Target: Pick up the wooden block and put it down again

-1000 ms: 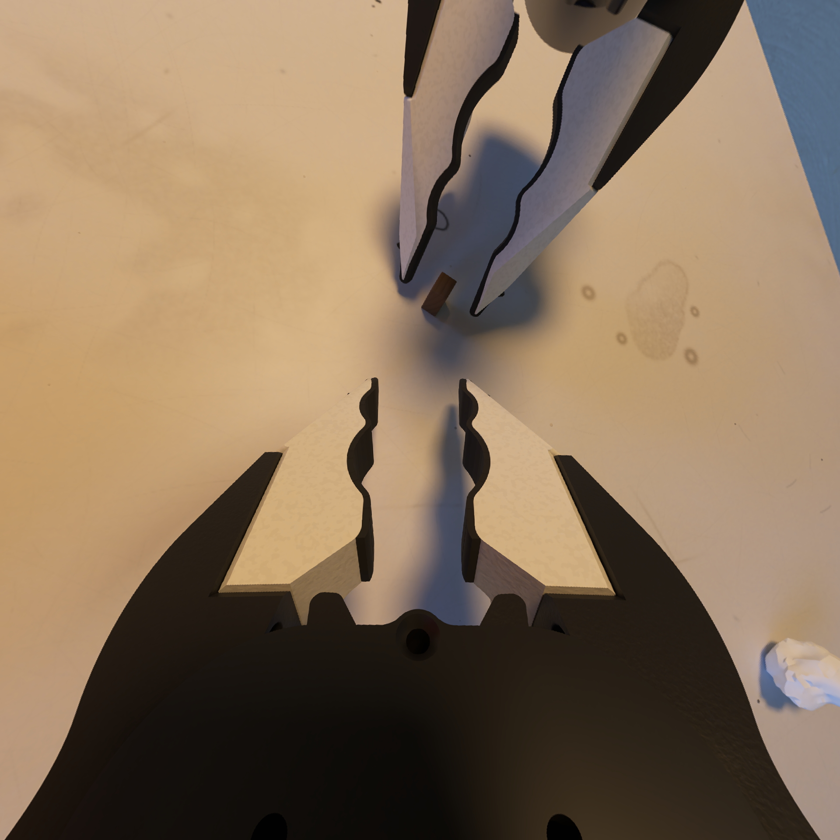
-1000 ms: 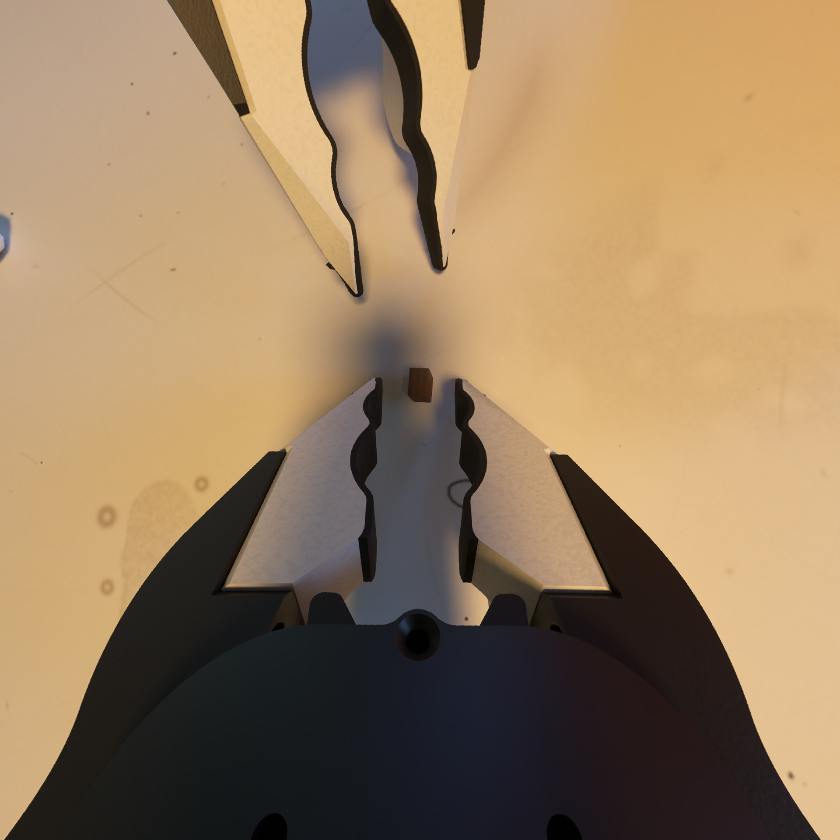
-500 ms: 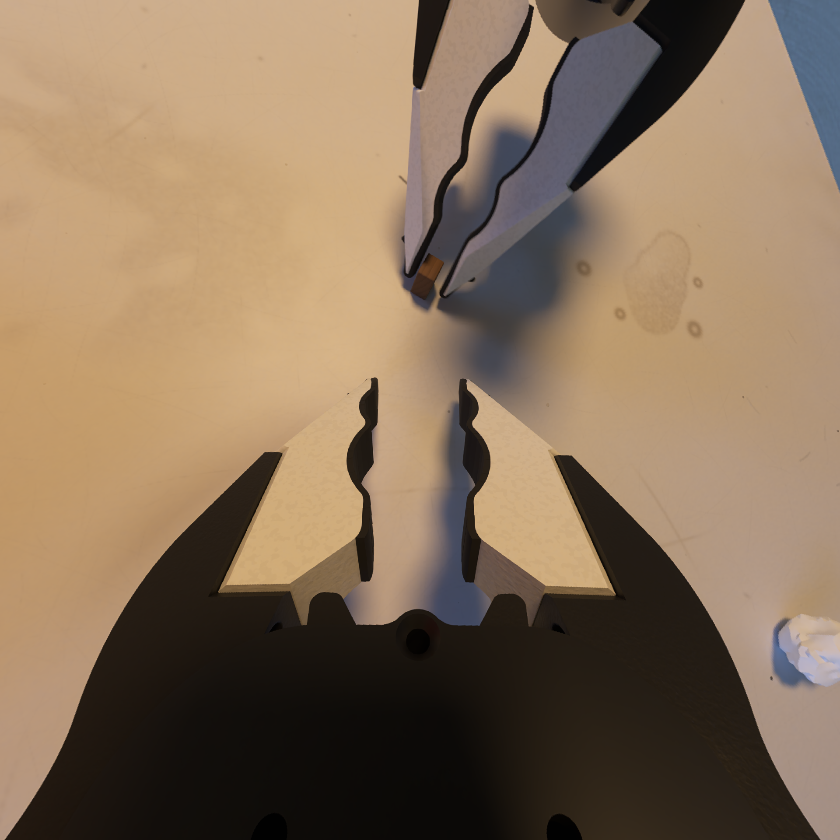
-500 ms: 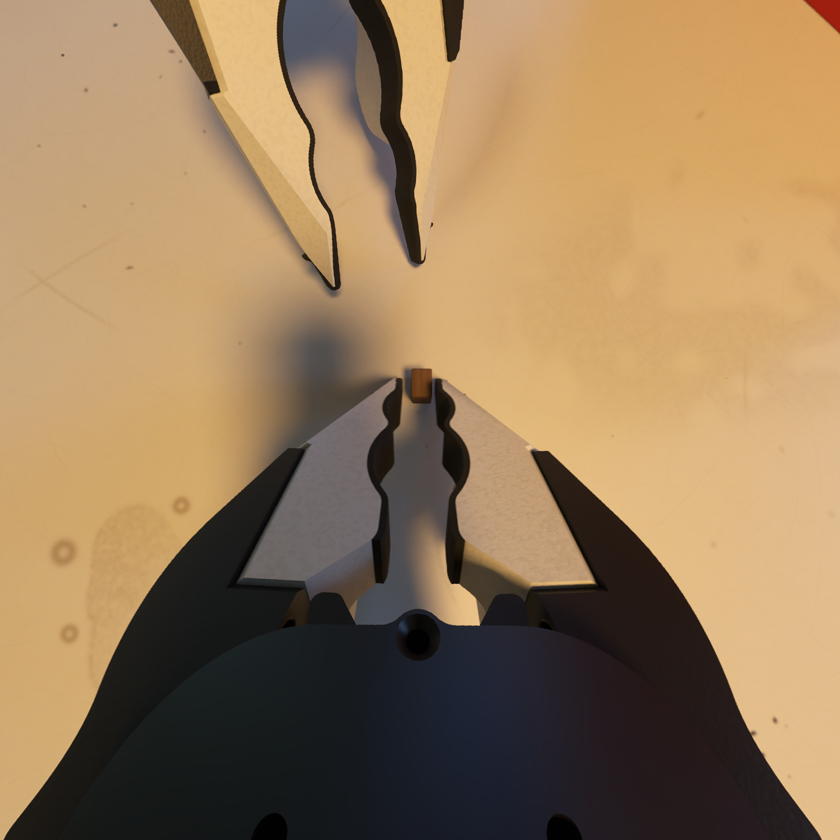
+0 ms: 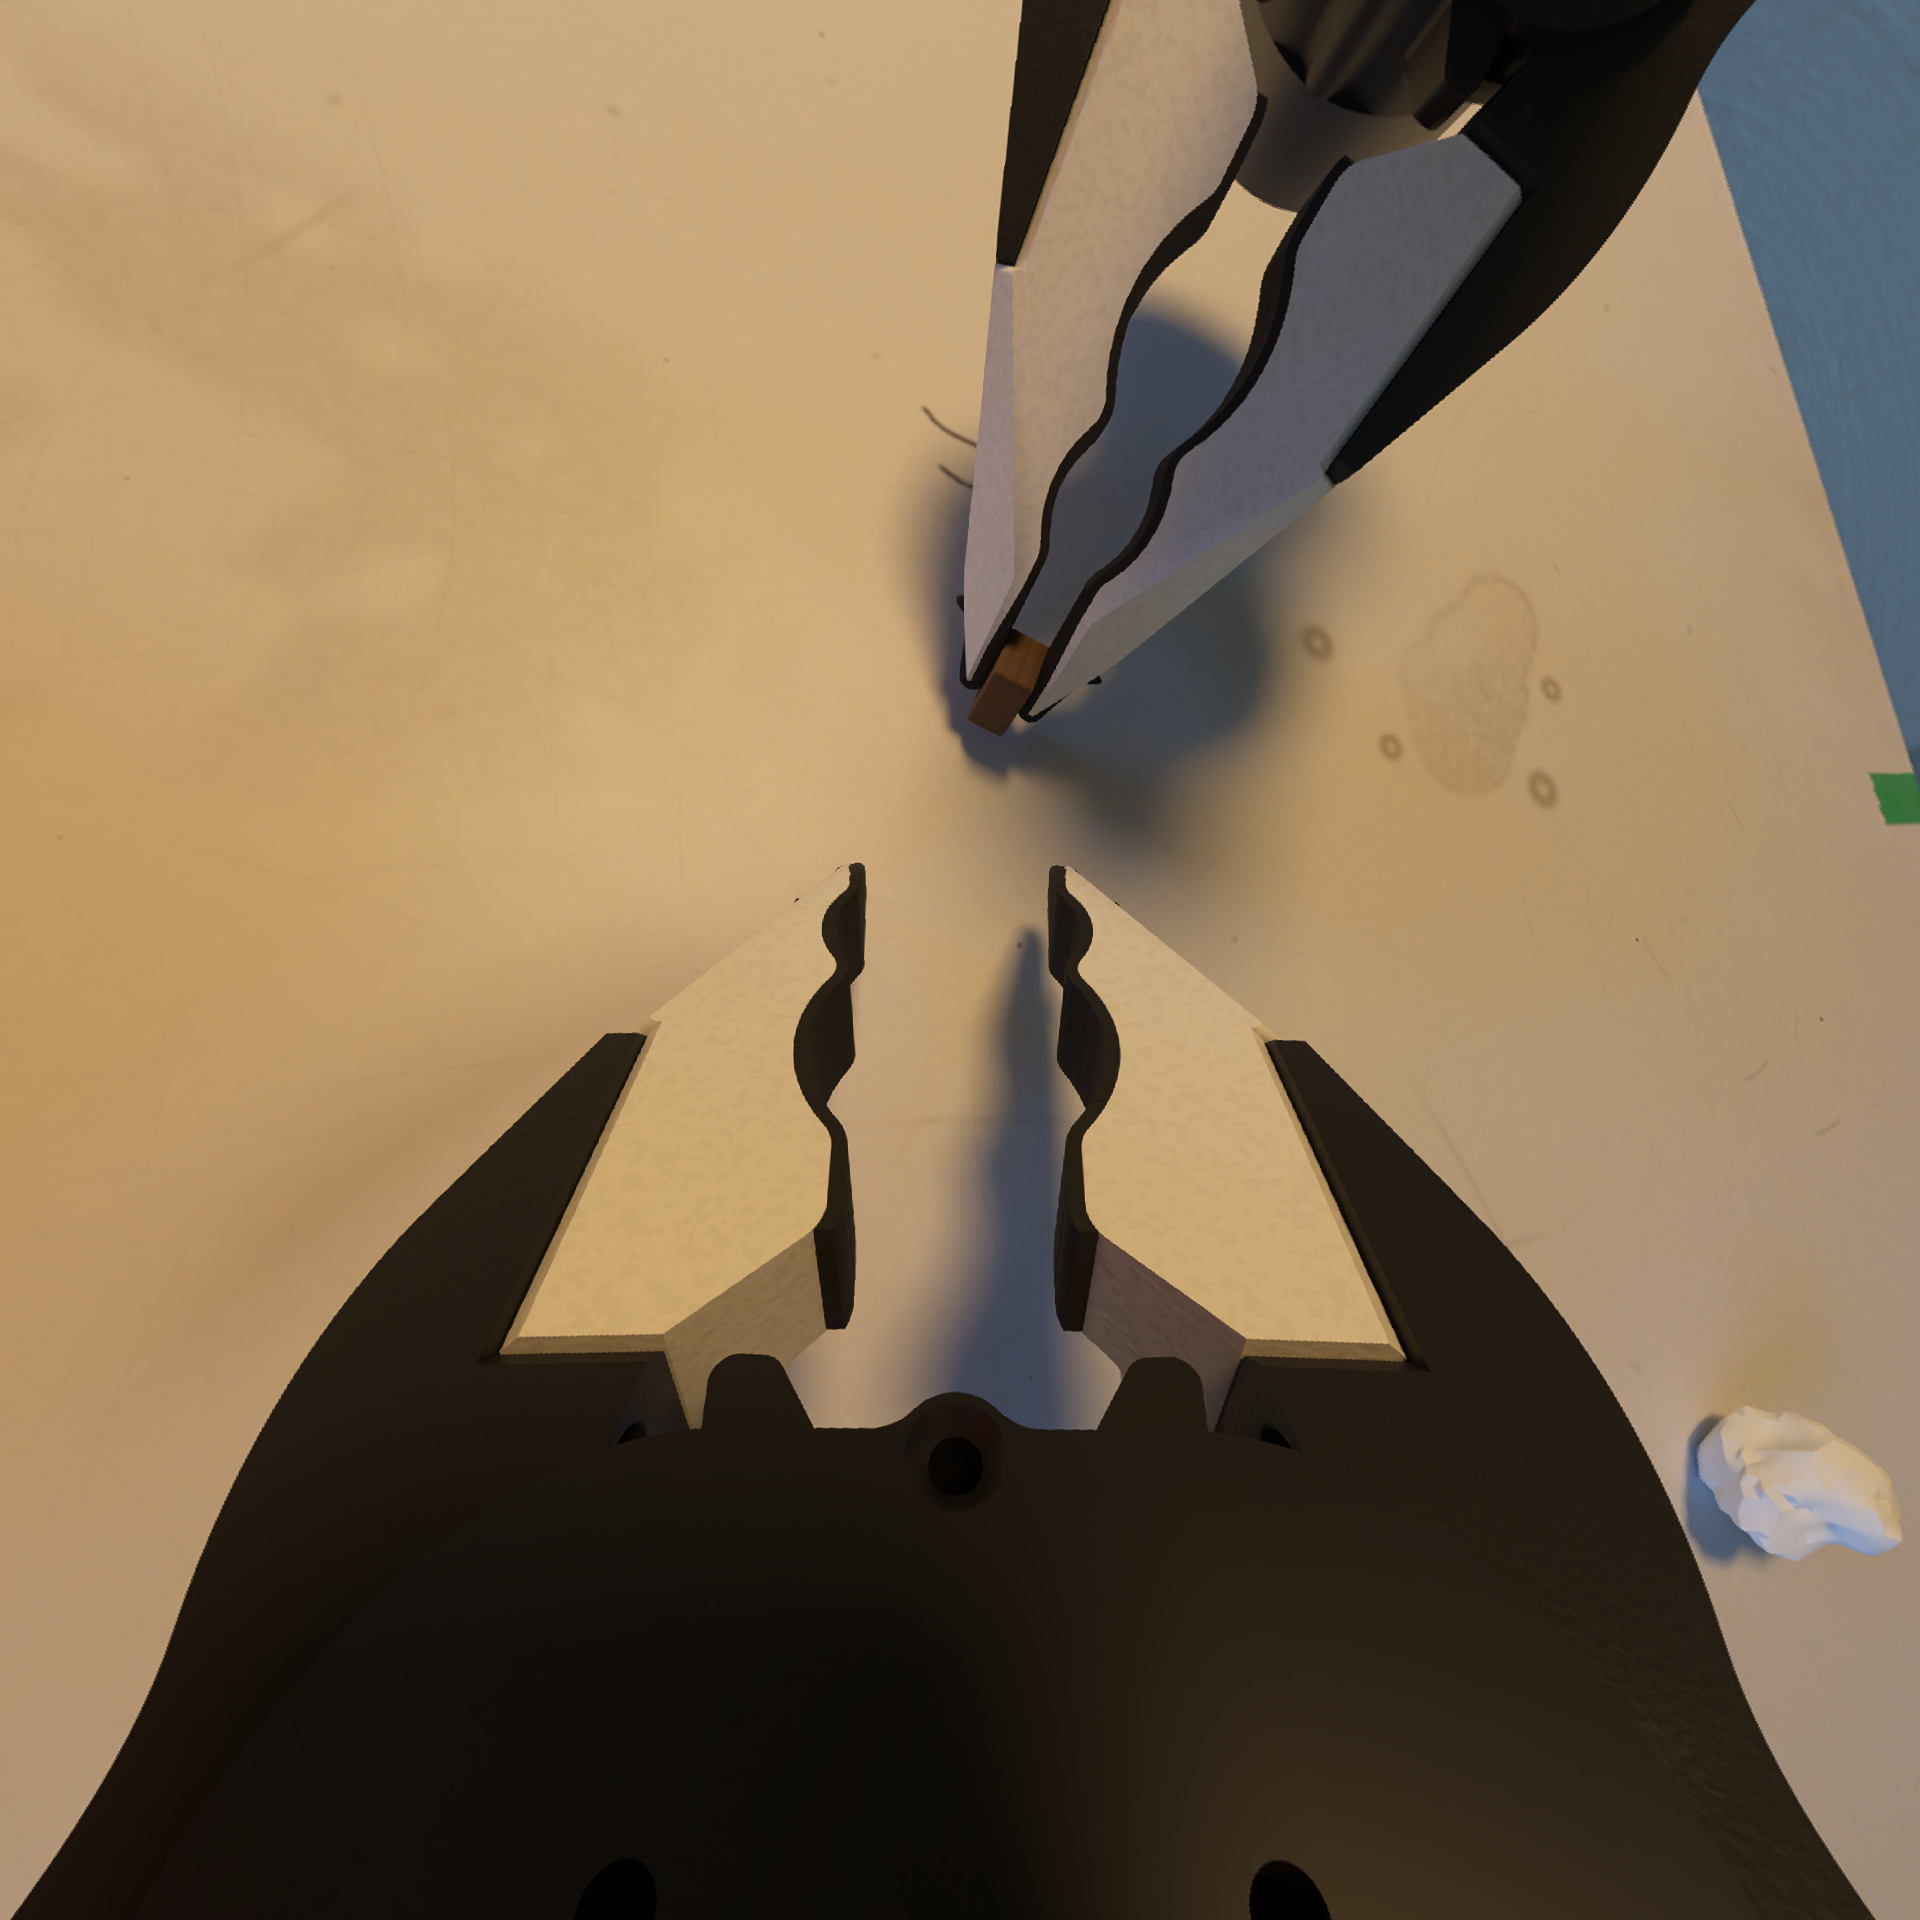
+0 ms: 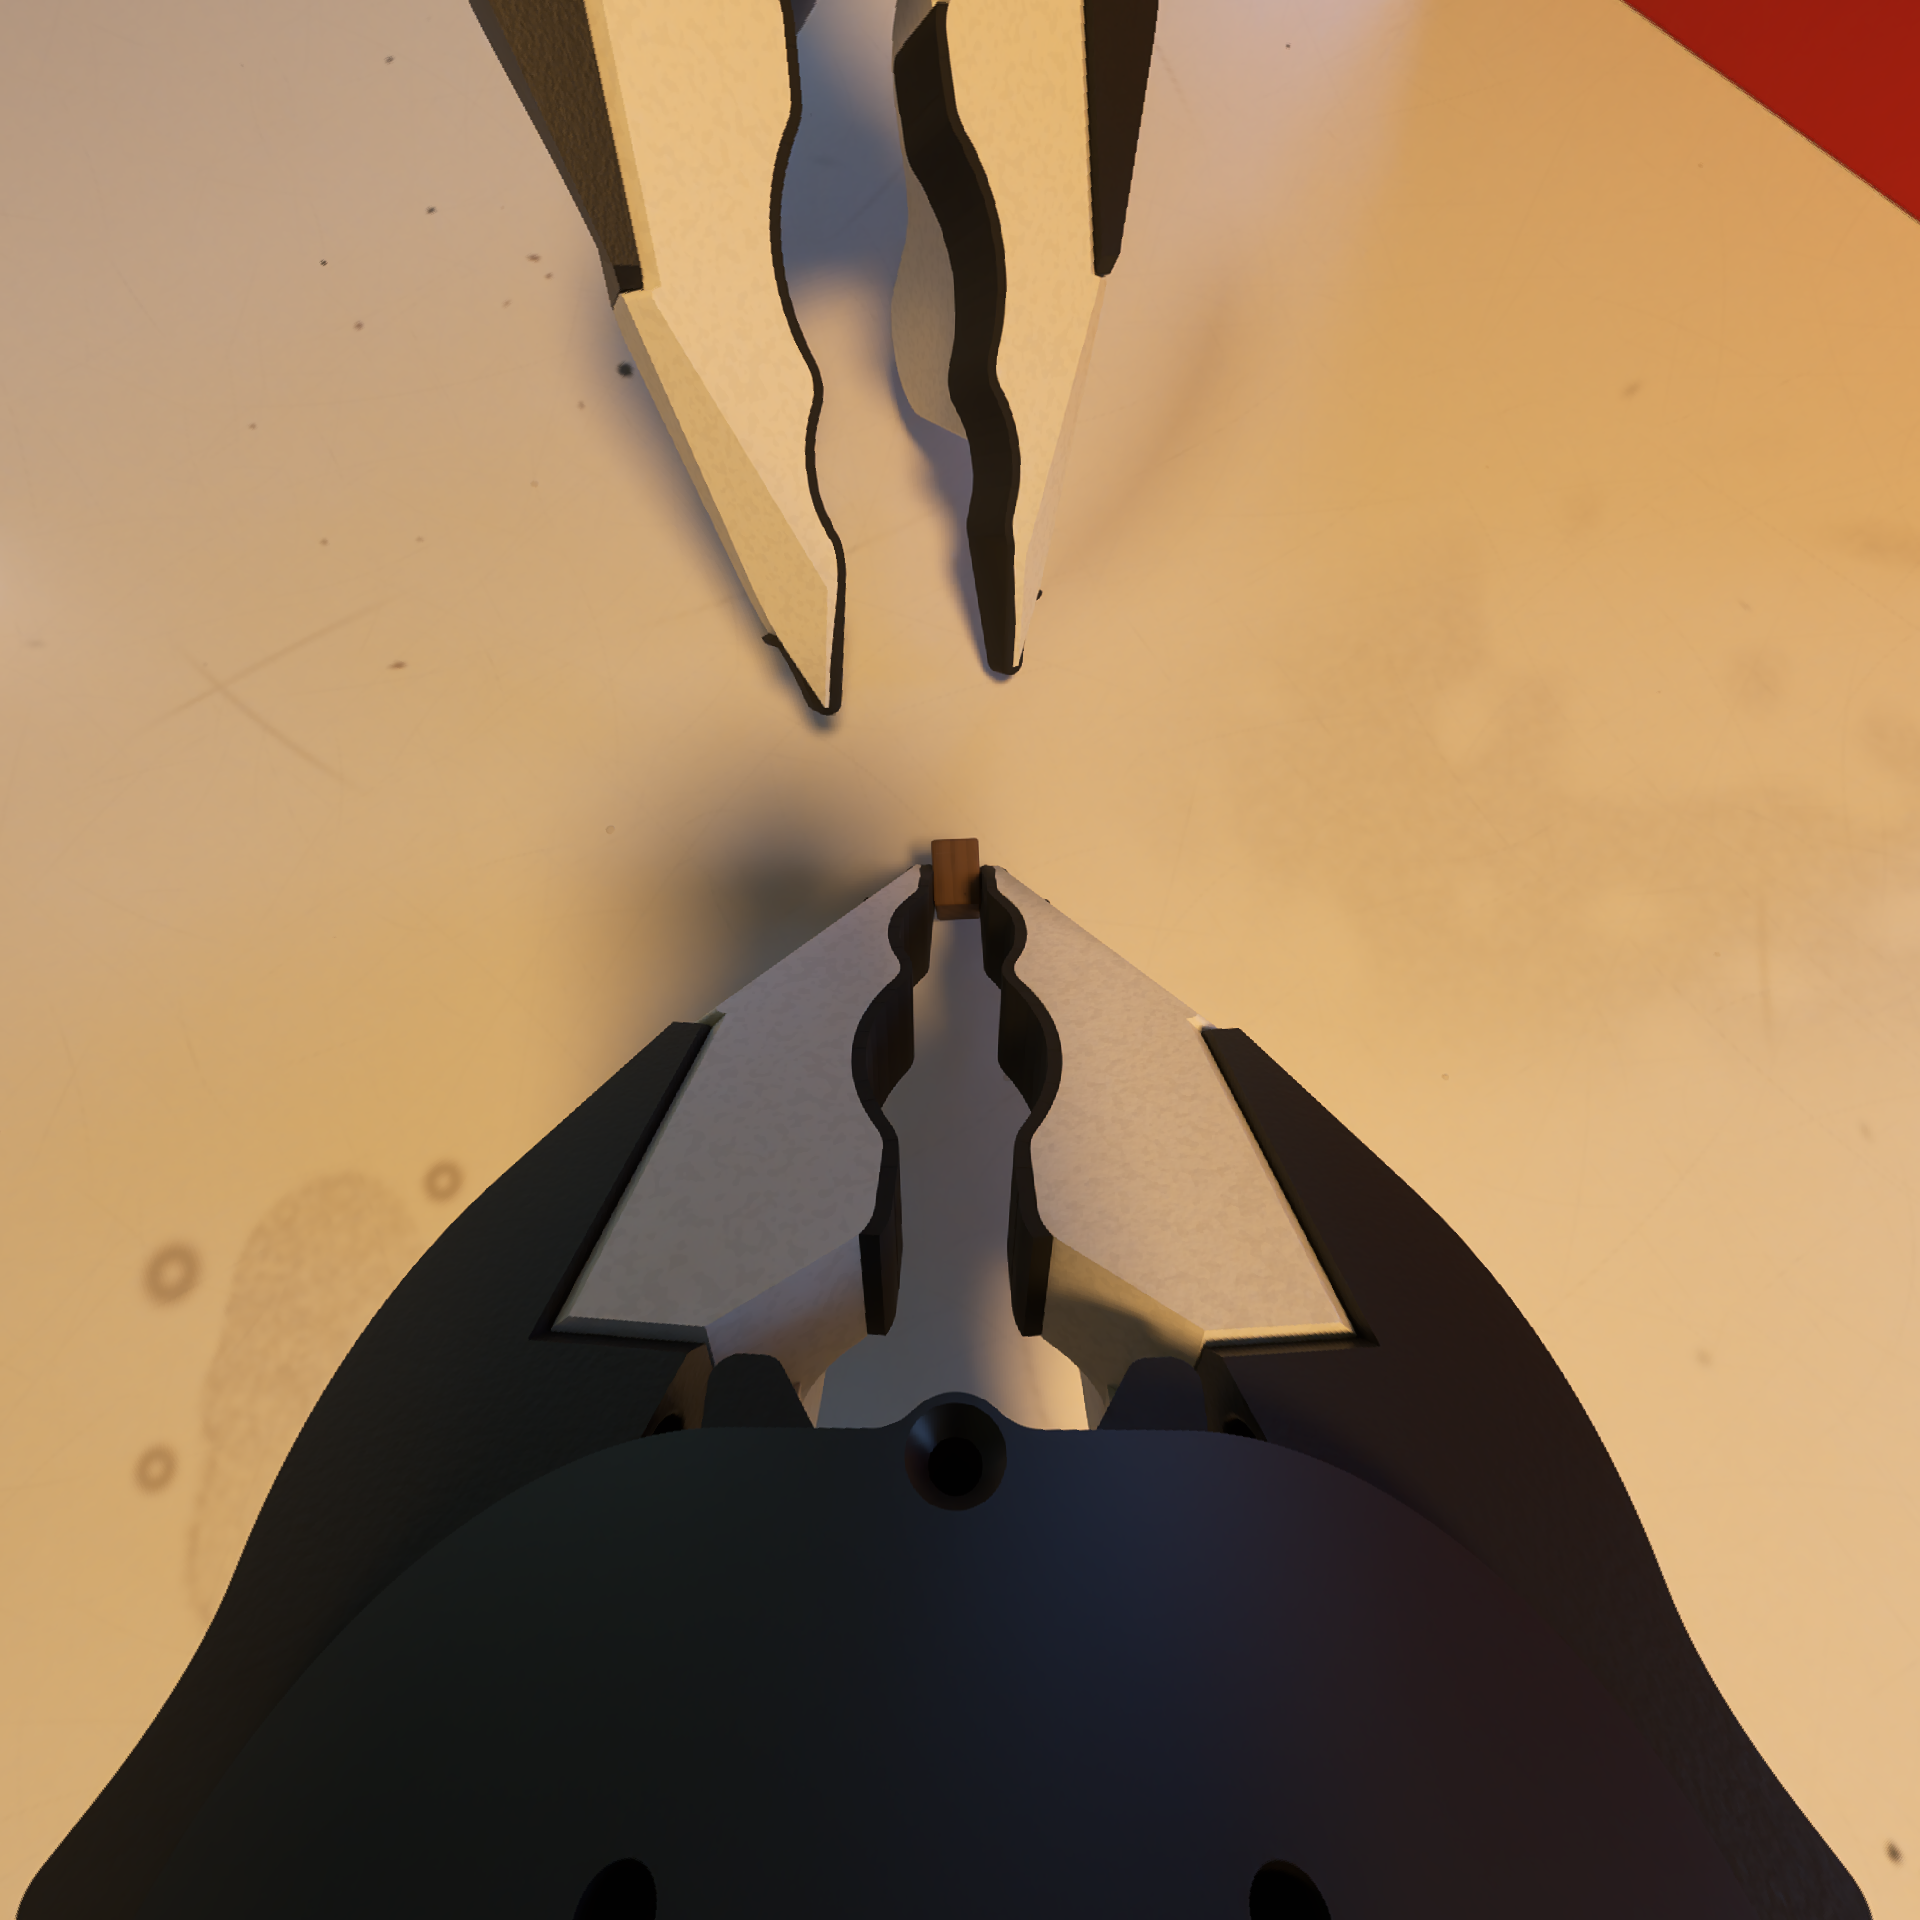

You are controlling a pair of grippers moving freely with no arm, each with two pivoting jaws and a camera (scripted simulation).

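The wooden block (image 6: 954,879) is a small brown cuboid pinched between the tips of my right gripper (image 6: 954,883), which is shut on it. In the left wrist view the block (image 5: 1006,688) sticks out of the right gripper's tips (image 5: 1003,694), just above the beige table (image 5: 416,623) with its shadow under it. My left gripper (image 5: 954,881) is open and empty, its tips a short way in front of the block. It also shows in the right wrist view (image 6: 914,686), facing the block.
A crumpled white paper ball (image 5: 1792,1496) lies at the right. A faint stain with small rings (image 5: 1470,696) marks the table. The table's right edge meets a blue floor (image 5: 1829,208); a green tape piece (image 5: 1899,798) is there. A red area (image 6: 1818,83) lies beyond the far corner.
My right gripper closed its fingers onto the wooden block and has begun raising it slightly. The left gripper stayed open and almost still.
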